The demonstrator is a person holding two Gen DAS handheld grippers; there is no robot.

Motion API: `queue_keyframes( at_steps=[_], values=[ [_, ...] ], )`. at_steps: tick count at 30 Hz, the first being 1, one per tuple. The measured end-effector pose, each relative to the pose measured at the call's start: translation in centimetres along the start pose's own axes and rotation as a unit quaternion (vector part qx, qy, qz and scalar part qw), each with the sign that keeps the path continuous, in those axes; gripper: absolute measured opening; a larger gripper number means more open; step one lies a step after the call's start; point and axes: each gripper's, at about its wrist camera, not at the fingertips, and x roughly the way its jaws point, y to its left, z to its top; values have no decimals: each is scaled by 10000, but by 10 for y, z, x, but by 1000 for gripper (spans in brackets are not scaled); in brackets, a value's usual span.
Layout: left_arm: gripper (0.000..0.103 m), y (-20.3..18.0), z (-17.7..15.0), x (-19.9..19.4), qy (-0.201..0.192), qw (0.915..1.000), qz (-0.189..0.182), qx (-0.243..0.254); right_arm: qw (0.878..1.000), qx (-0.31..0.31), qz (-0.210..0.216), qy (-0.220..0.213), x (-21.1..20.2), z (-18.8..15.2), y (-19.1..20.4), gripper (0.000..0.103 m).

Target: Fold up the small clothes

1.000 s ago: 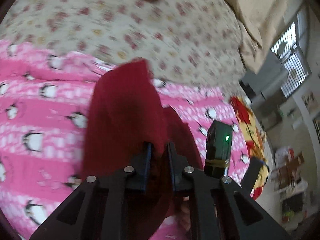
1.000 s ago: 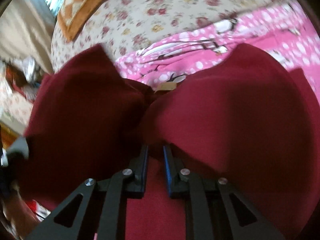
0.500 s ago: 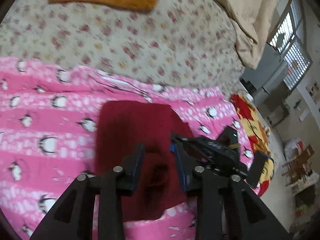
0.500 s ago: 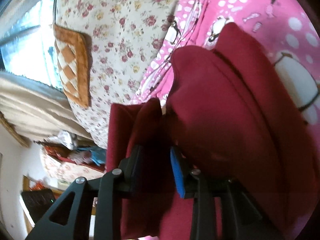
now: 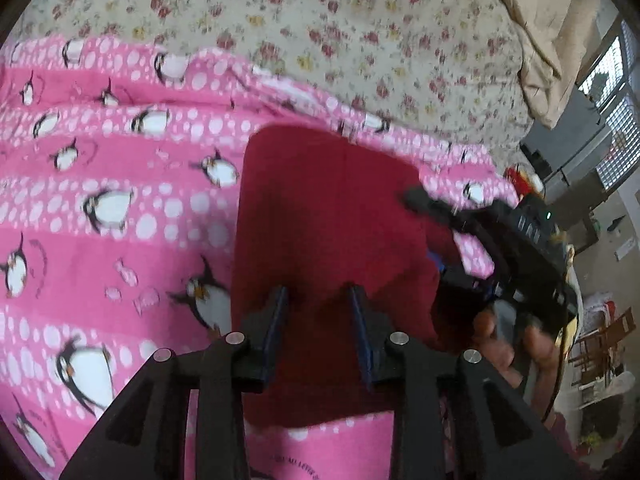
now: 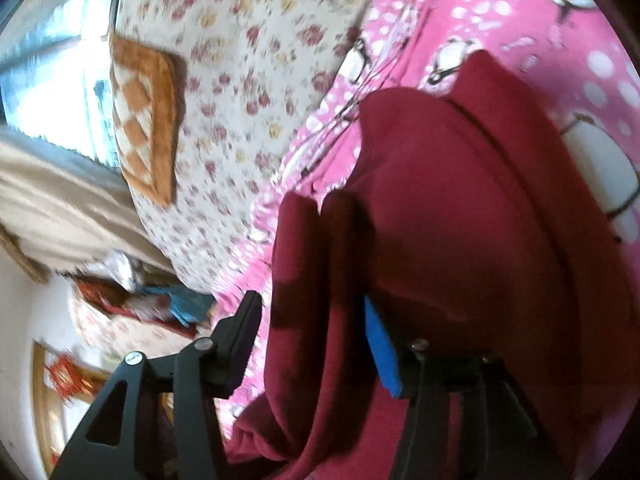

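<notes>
My left tongs (image 5: pixel 318 294), fingers spread apart and gripping nothing, hover over the cloth (image 5: pixel 328 216), a dark red garment lying folded flat as a rounded rectangle on the pink penguin blanket (image 5: pixel 112 208). The blanket covers part of a floral sheet (image 5: pixel 320 28). My right tongs (image 5: pixel 508 248) enter from the right of the left view, blurred, their tip at the garment's right edge, with my right hand (image 5: pixel 516 340) on the handle.

In the right view, my right tongs (image 6: pixel 310 308) are spread wide; a fold of the cloth (image 6: pixel 460 208) stands bunched between the fingers, beside the blue pad (image 6: pixel 380 352), loose and not pinched. The rest of the garment lies in layered folds on the blanket (image 6: pixel 580 20). Beyond it on the sheet (image 6: pixel 248 80) lies an orange checked cushion (image 6: pixel 144 120).
</notes>
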Motion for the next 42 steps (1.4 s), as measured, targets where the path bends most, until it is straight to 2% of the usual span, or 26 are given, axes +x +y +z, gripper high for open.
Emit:
queue_keyframes(
  at_steps=[2,4,6,7,8,9,12,13,15,17,20,23,27,32,34,38,42],
  values=[
    [16,5,9,0,-113,9999,-29,-122,9996,-201,-170,124,5,-1,5,61],
    [19,12,15,7,-15,9992,-209,-329,9982,-419,-378,214,10,-2,11,62],
    [19,15,13,15,80,9986,-254,-458,9927,-950,-675,315,17,-6,24,62],
    [19,12,12,15,43,9990,-205,-396,9884,-1208,-858,331,20,-9,30,50],
    [19,8,11,15,23,9995,-147,-273,9823,-1501,-1058,374,24,-12,36,21],
    [19,4,12,14,21,9998,-97,-166,9801,-1616,-1084,395,24,-13,39,19],
    [22,5,20,9,-124,9995,-122,-277,9765,-1889,-1009,225,7,-11,48,17],
    [29,7,24,10,-140,9993,-66,-348,9756,-1937,-1020,172,0,-10,49,17],
    [33,12,31,20,-72,9985,-15,-535,9742,-1962,-1111,90,-13,-3,47,17],
    [34,15,35,36,89,9980,-81,-624,9743,-1923,-1175,29,-25,4,41,17],
    [34,12,33,65,560,9954,-368,-682,9741,-1829,-1331,-44,-34,12,29,17],
    [34,2,27,74,387,9984,-39,-419,9745,-1708,-1456,-27,-34,17,14,16],
    [29,-4,25,75,325,9989,171,-302,9745,-1683,-1486,-47,-31,16,5,16],
    [19,-11,24,66,305,9989,227,-258,9719,-1774,-1543,-82,-35,16,15,16],
    [19,-16,23,57,228,9993,197,-208,9703,-1861,-1544,-110,-38,16,24,16],
    [19,-30,14,47,113,9997,198,-34,9594,-2138,-1816,-286,-56,18,37,16],
    [19,-50,1,53,-58,9959,715,559,9594,-1940,-2039,-198,-53,25,17,16]
  ],
)
